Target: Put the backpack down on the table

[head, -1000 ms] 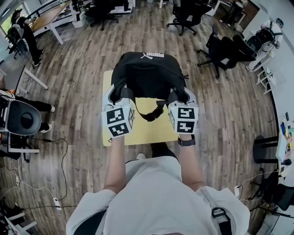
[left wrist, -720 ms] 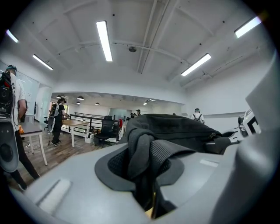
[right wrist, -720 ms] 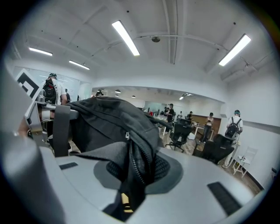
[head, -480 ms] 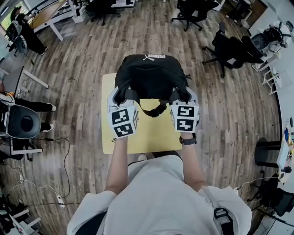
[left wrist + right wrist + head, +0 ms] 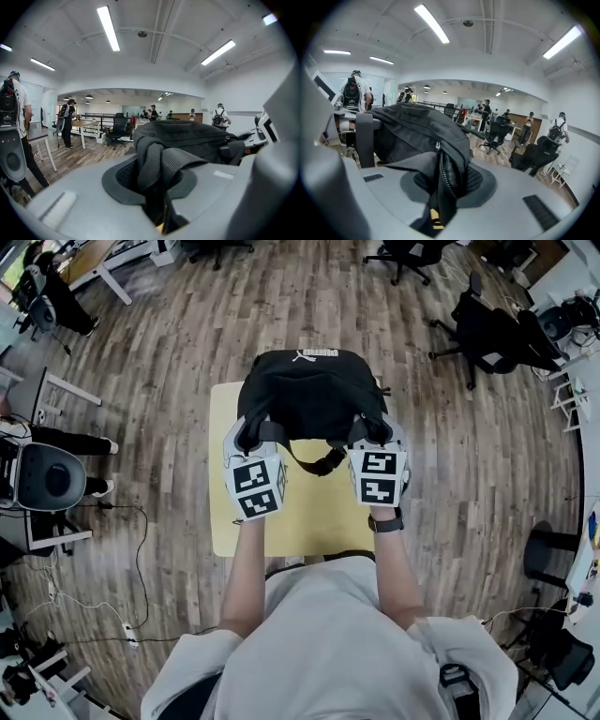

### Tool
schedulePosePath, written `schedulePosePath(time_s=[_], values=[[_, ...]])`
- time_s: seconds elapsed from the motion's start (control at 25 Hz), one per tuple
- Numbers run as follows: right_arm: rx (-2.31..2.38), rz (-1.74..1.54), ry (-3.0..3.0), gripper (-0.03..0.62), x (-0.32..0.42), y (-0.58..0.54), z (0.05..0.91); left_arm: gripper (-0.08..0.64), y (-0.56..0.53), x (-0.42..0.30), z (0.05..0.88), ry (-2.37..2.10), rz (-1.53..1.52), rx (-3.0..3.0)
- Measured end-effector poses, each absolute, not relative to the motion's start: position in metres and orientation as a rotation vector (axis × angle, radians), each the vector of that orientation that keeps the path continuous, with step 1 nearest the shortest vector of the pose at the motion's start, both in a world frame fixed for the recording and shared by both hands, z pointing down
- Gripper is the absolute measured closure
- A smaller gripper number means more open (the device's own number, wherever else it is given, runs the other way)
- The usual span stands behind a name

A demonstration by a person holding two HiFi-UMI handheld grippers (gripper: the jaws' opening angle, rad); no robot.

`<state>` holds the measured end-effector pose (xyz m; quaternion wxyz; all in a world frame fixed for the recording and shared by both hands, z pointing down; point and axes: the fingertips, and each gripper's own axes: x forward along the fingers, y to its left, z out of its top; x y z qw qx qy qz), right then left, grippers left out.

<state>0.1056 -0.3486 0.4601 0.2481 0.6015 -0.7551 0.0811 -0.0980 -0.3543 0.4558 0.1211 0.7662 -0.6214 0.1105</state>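
Note:
A black backpack [image 5: 309,395] with a white logo at its far end hangs over the far half of the small yellow table [image 5: 319,512]. My left gripper [image 5: 246,439] is shut on the backpack's left side, where folded black fabric [image 5: 157,166] is pinched between the jaws. On the other side, my right gripper [image 5: 375,435] is shut on a zipper edge [image 5: 443,180] of the backpack. A strap loop [image 5: 314,463] droops between the two grippers. Whether the backpack's underside touches the table is hidden.
Wooden floor surrounds the table. Black office chairs [image 5: 492,329] stand at the far right, a desk [image 5: 103,259] at the far left. A person with gear [image 5: 37,479] is at the left. Cables [image 5: 103,615] lie on the floor at the lower left.
Both grippers have carried the backpack forward and lower, so it now sits further over the table. The grips have not changed.

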Motion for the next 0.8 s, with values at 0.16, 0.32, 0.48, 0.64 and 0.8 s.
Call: schedulePosePath(time_s=[0.16, 0.32, 0.48, 0.64, 0.8], values=[[1.618, 0.257, -2.057, 0.522, 0.108, -0.367, 0.476, 0.485, -0.372, -0.095, 0.47, -1.819, 0.354, 2.217], [1.616, 0.305, -2.054, 0.522, 0.111, -0.386, 0.492, 0.489, -0.39, -0.091, 0.483, -1.806, 0.381, 2.239], [1.599, 0.334, -2.053, 0.522, 0.114, -0.406, 0.51, 0.491, -0.407, -0.088, 0.5, -1.805, 0.412, 2.216], [1.573, 0.344, -2.076, 0.522, 0.118, -0.42, 0.533, 0.492, -0.419, -0.085, 0.519, -1.796, 0.445, 2.203], [1.558, 0.378, -2.079, 0.522, 0.117, -0.432, 0.553, 0.499, -0.434, -0.086, 0.537, -1.809, 0.47, 2.196]])
